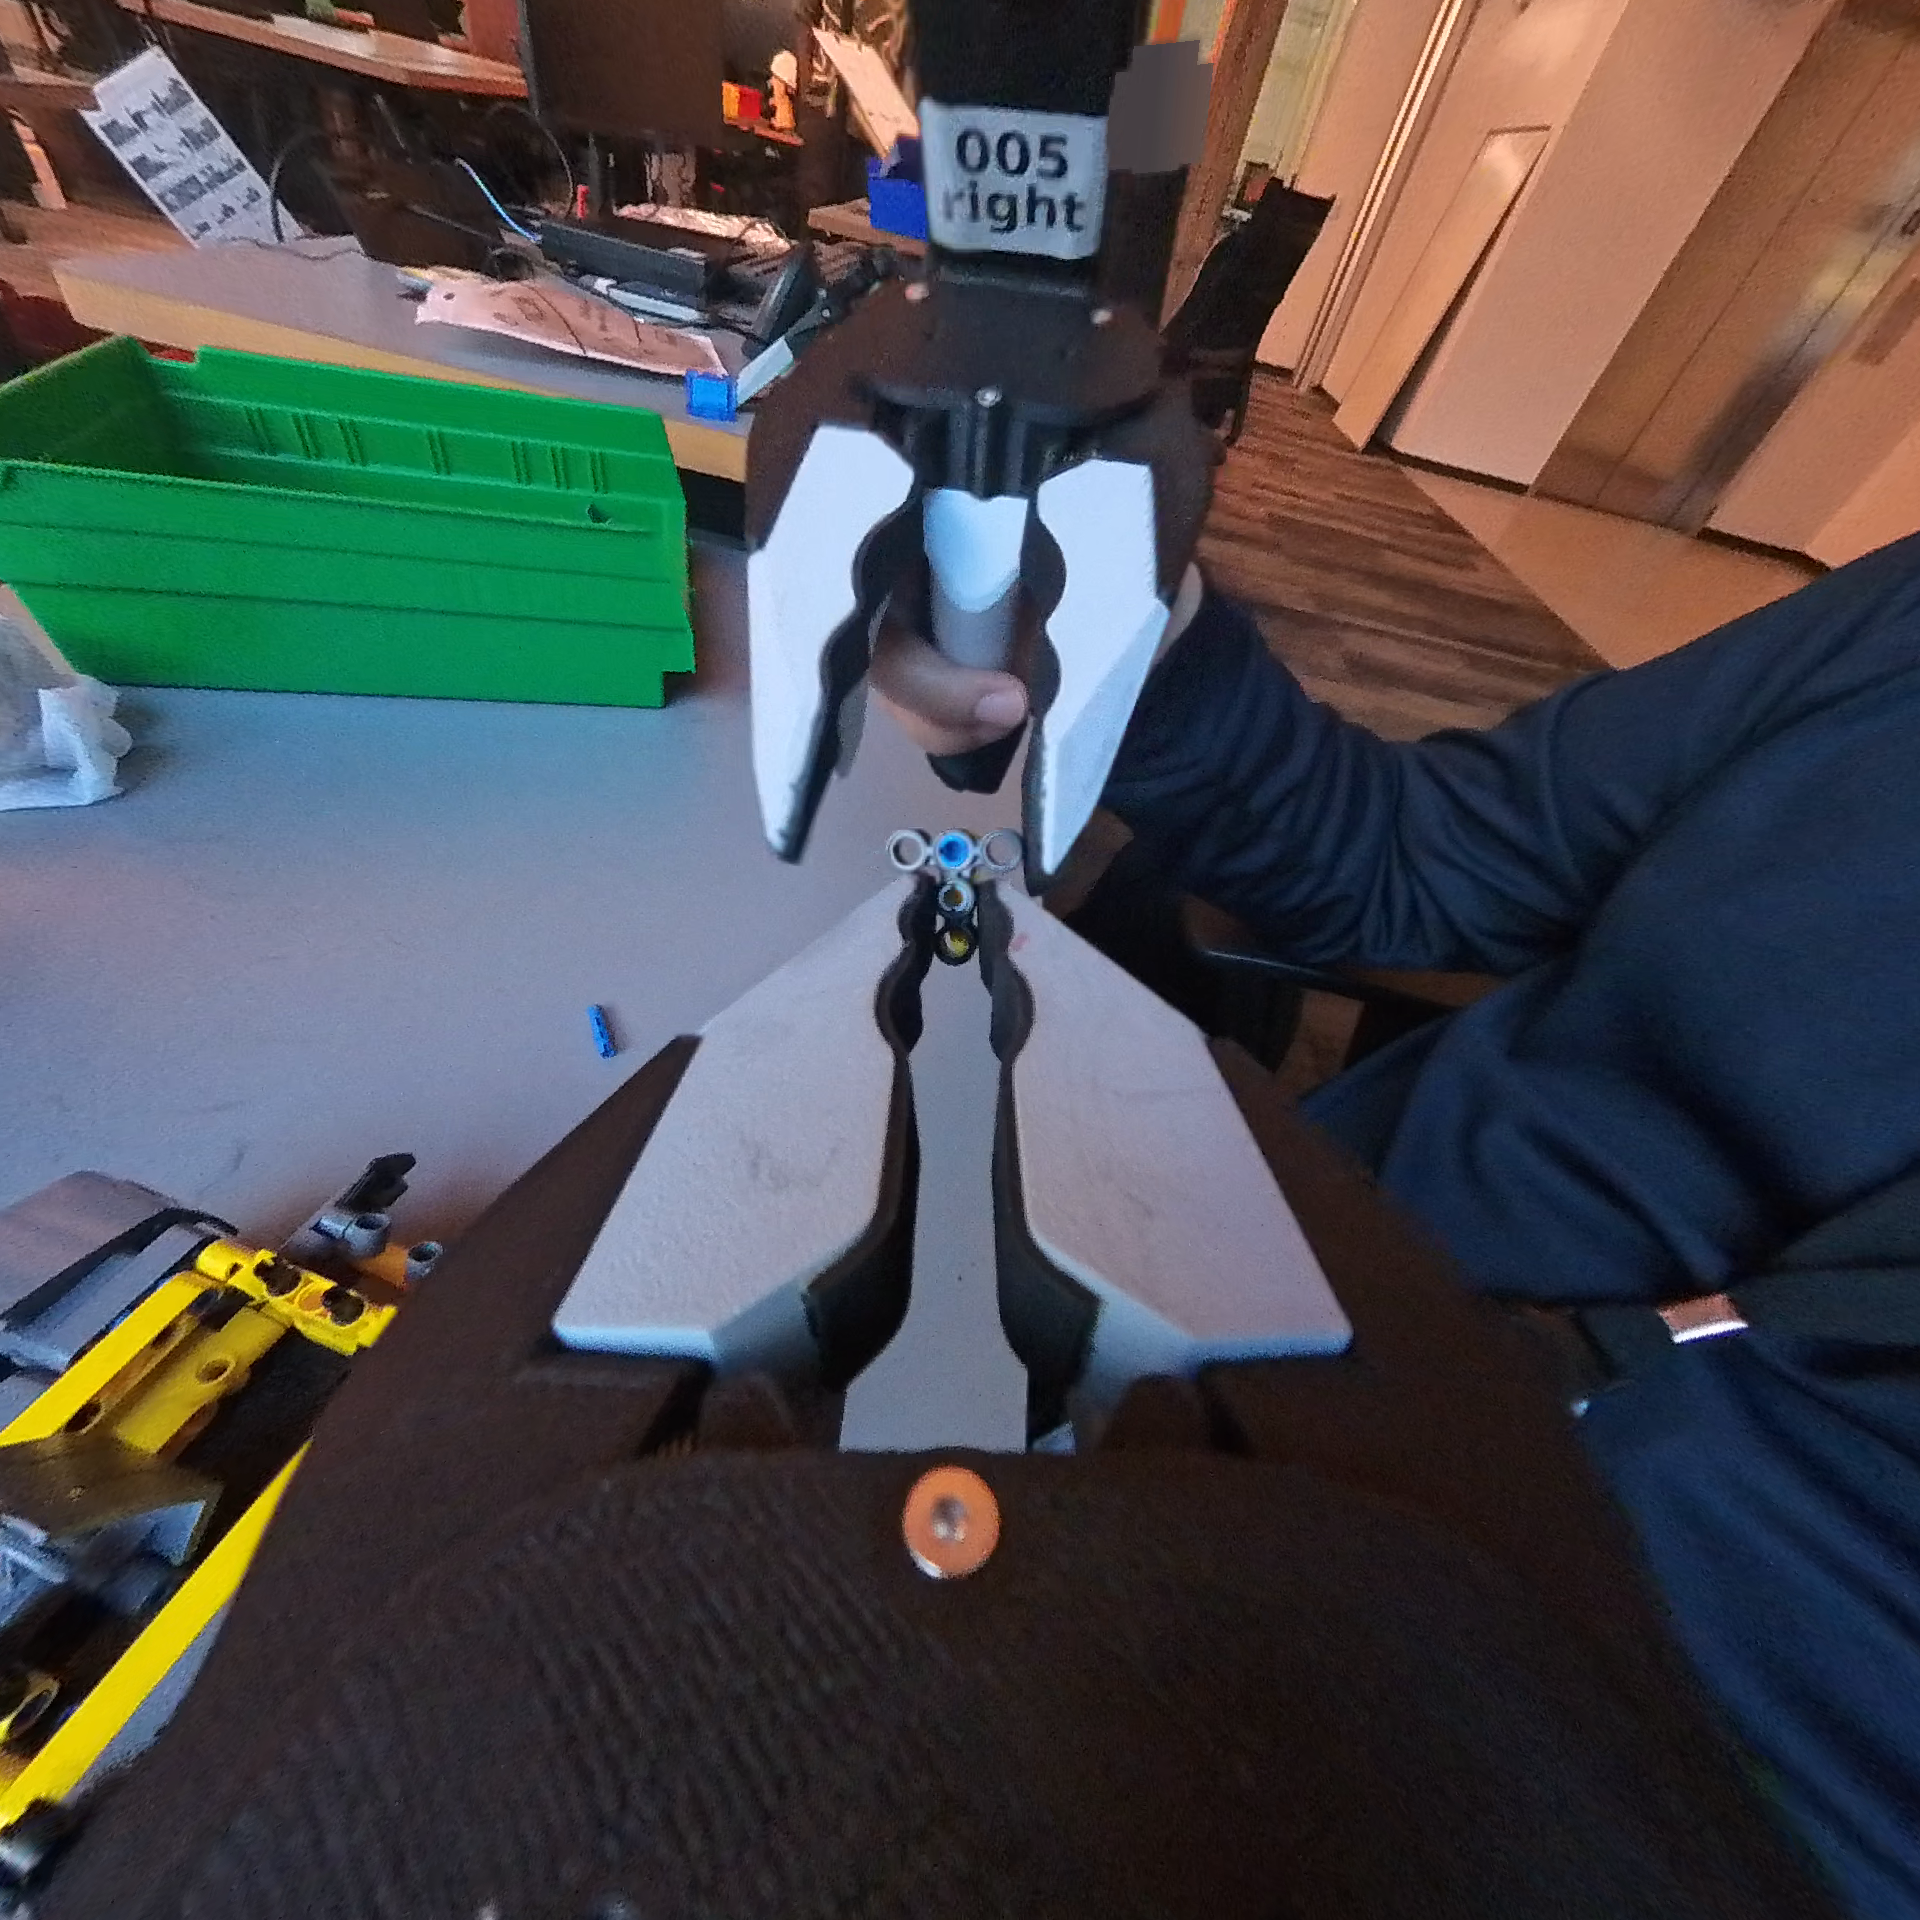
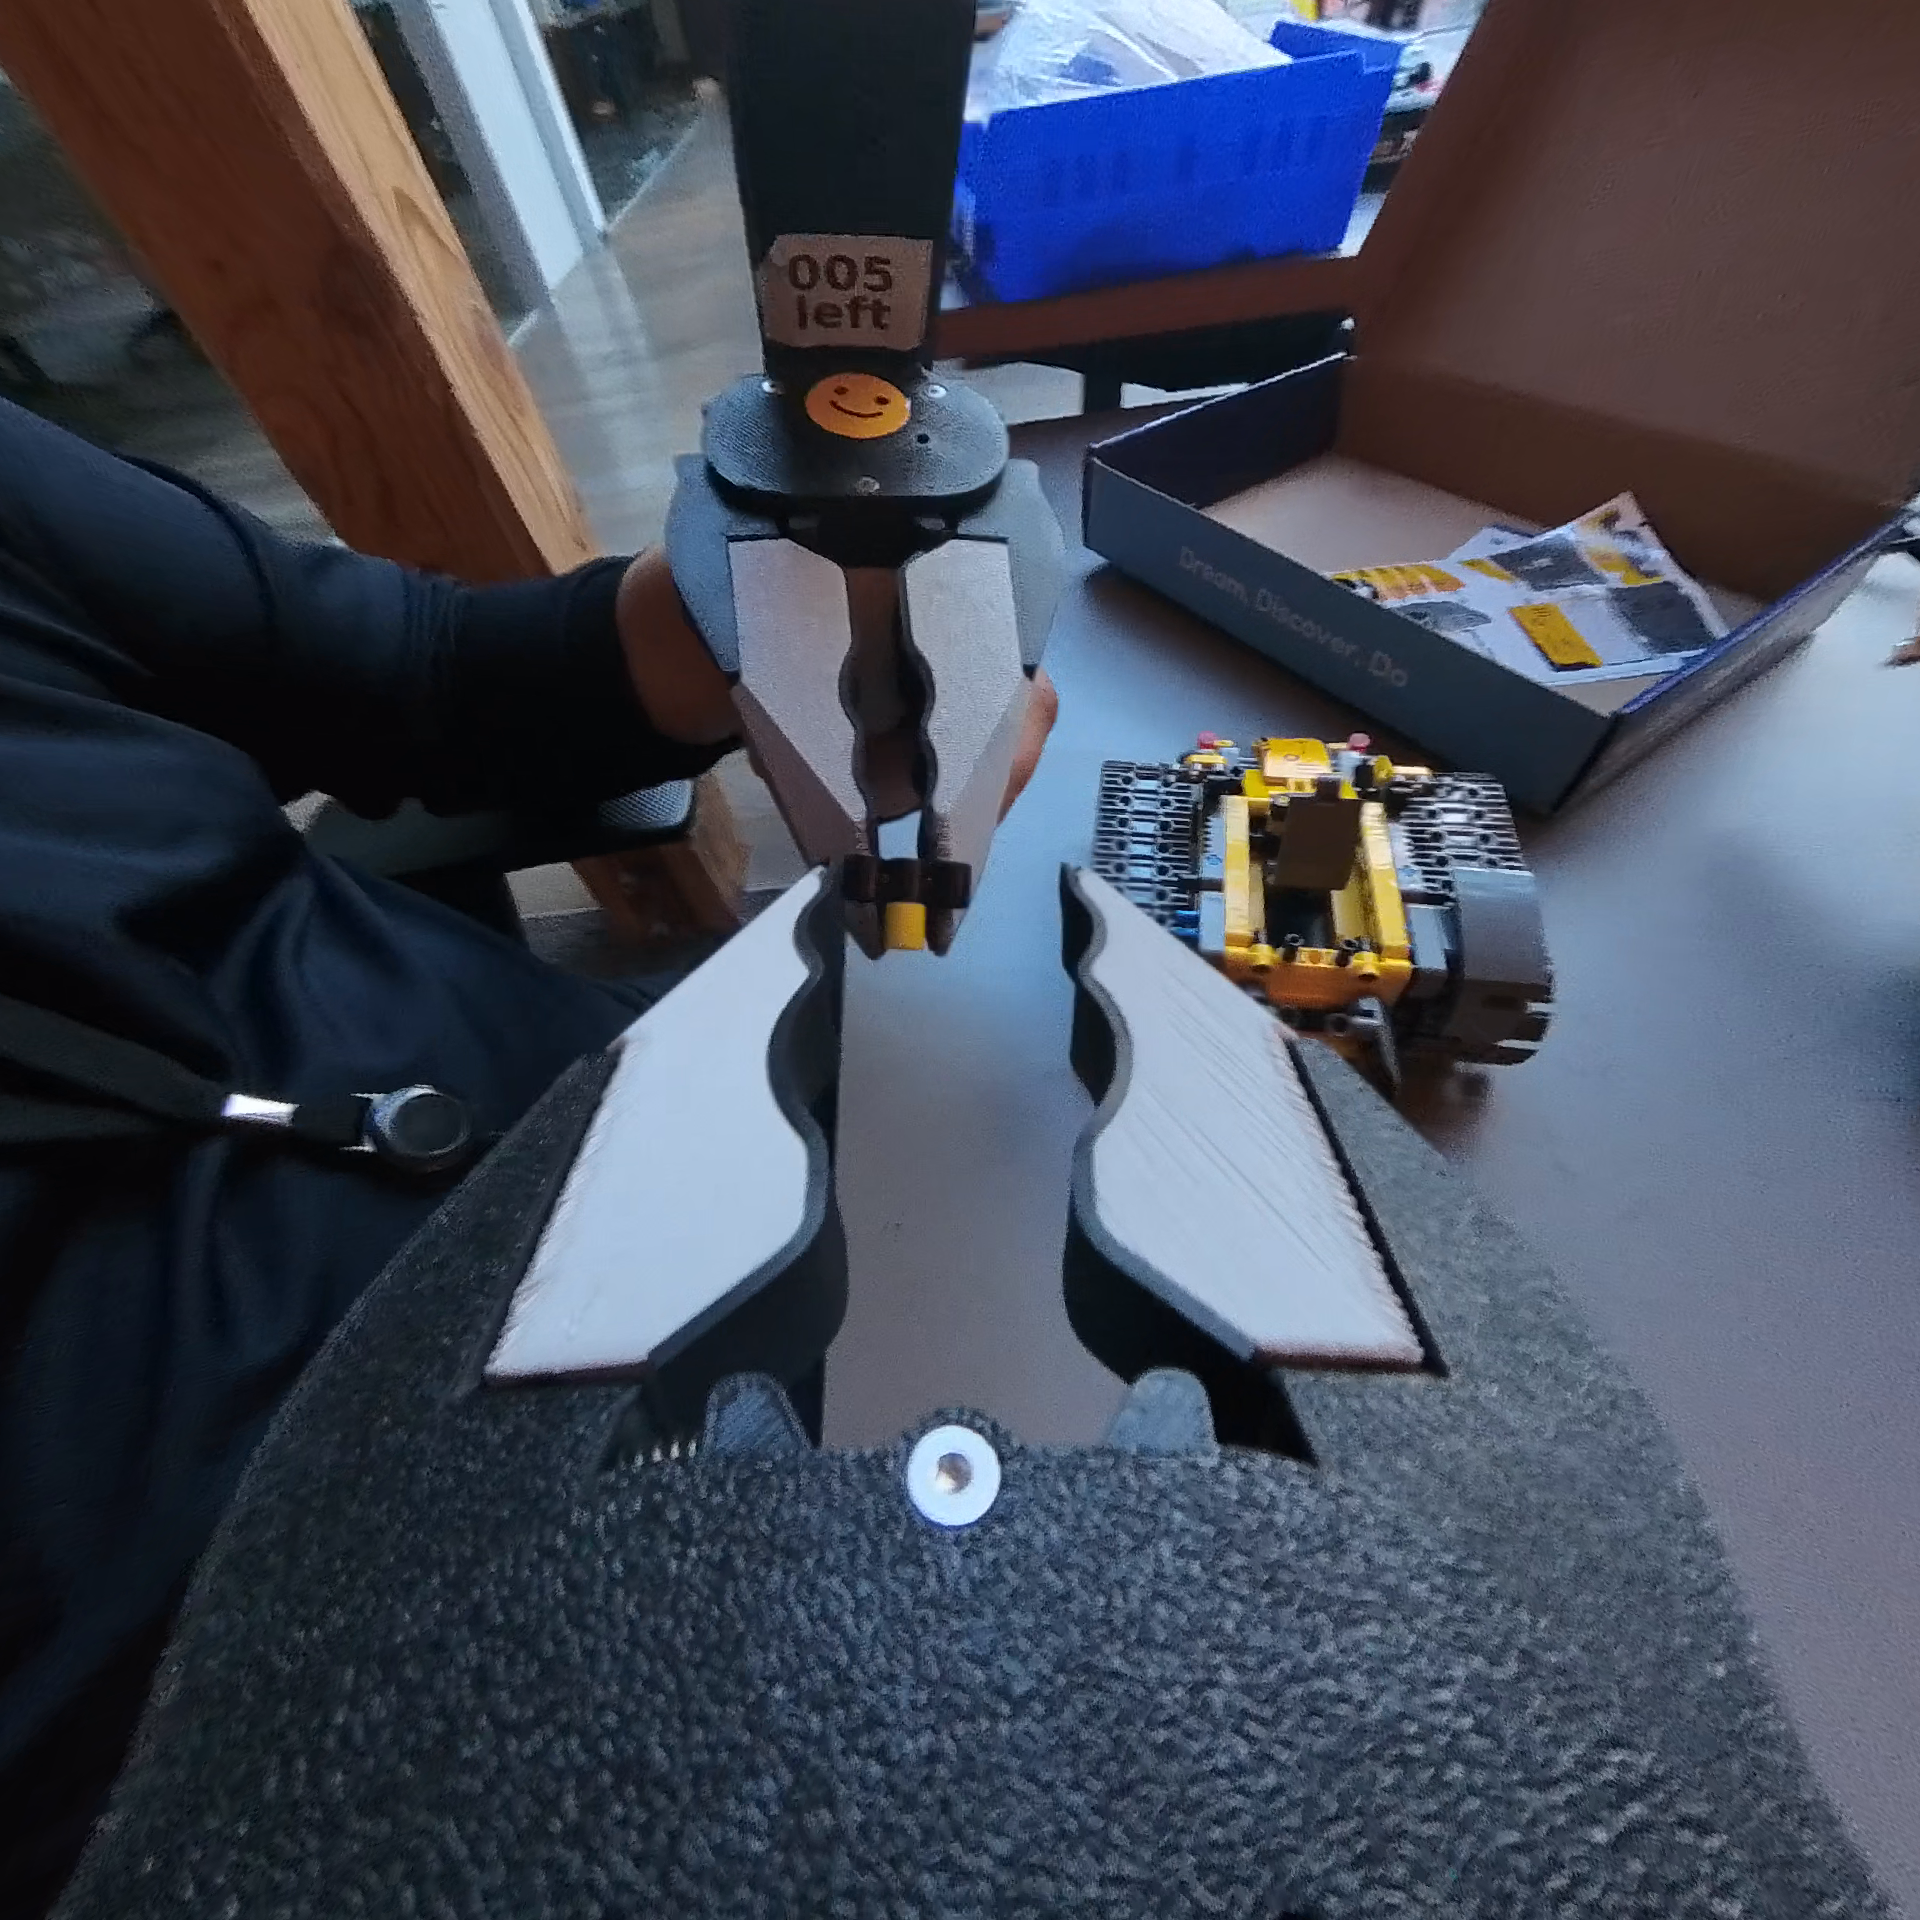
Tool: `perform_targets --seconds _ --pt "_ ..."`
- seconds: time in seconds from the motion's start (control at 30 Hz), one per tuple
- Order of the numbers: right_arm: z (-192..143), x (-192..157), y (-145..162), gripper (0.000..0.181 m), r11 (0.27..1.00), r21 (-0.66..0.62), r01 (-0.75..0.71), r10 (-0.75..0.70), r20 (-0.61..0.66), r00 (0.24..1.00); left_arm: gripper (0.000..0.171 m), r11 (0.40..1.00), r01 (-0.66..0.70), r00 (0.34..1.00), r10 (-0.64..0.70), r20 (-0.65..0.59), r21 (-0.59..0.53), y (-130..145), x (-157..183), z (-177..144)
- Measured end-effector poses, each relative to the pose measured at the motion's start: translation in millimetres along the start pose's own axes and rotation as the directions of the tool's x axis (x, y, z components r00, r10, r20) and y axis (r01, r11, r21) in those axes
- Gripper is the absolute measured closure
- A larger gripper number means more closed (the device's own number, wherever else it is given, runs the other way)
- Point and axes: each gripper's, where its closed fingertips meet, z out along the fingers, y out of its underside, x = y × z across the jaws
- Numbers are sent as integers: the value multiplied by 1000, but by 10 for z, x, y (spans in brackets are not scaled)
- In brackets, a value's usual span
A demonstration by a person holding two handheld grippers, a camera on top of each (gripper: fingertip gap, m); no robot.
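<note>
**Two handheld grippers meet over a small building-toy part**

Nearest the camera, the left gripper (image 1: 951,904) has its two pale fingers pinched together on a small toy-brick assembly (image 1: 953,883): a grey beam with a blue pin in its middle hole, joined to a black piece with a yellow peg. The right gripper (image 1: 909,847) faces it from just beyond, its fingers spread wide on either side of the grey beam, holding nothing. Both hover above a grey table (image 1: 364,914). A loose blue pin (image 1: 602,1031) lies on the table to the left. A green plastic bin (image 1: 343,540) stands farther back. A yellow and black toy-brick vehicle (image 2: 1320,904) sits beside the grippers, with an open cardboard box (image 2: 1351,644) of printed leaflets behind it.
</note>
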Motion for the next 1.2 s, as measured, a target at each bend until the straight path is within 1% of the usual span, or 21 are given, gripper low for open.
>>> perform_targets --seconds 0.07,0.2,0.27,0.4,0.5,0.6,0.8,0.93,1.0,1.03,1.1,1.13,1.2 --pt "6 -52 -9 159 999 15 -37 36 58 998 167 1000 15 1000 -15 5 11 -13 -22 -13" --pt "15 -5 -38 159 990 52 -134 129 100 987 166 999 42 999 -42 13 35 -37 -71 -33" --pt "11 39 -50 159 978 74 -195 185 123 975 165 999 25 999 -27 41 44 -47 -114 -46" --pt "-20 118 -81 159 947 118 -298 276 172 945 162 1000 -26 996 25 90 13 -20 -162 -71" --pt "-37 114 -110 160 928 133 -348 315 219 924 165 999 -37 994 34 102 26 -52 -166 -78" --pt "-35 119 -122 159 921 138 -363 328 228 917 166 998 -38 995 33 97 41 -59 -171 -81" --pt "-32 100 -150 159 925 150 -350 310 234 921 166 993 51 998 -55 31 106 -121 -138 -88" --pt "-14 112 -128 159 936 142 -323 292 206 934 166 994 33 998 -38 49 100 -95 -158 -72" --pt "-27 116 -75 159 952 114 -285 262 180 948 166 998 -5 997 0 75 70 -52 -164 -44" --pt "-45 129 -24 155 963 85 -255 240 152 959 166 999 -34 996 31 86 32 -1 -154 -14" --pt "-150 191 82 137 985 35 -172 168 82 982 166 992 -99 988 107 114 -73 176 -153 88" --pt "-235 259 122 137 992 32 -125 123 40 992 166 984 -123 980 141 140 -125 276 -183 143" --pt "-408 497 272 144 997 25 -72 74 -61 995 166 964 -143 971 181 158 -223 478 -210 261"
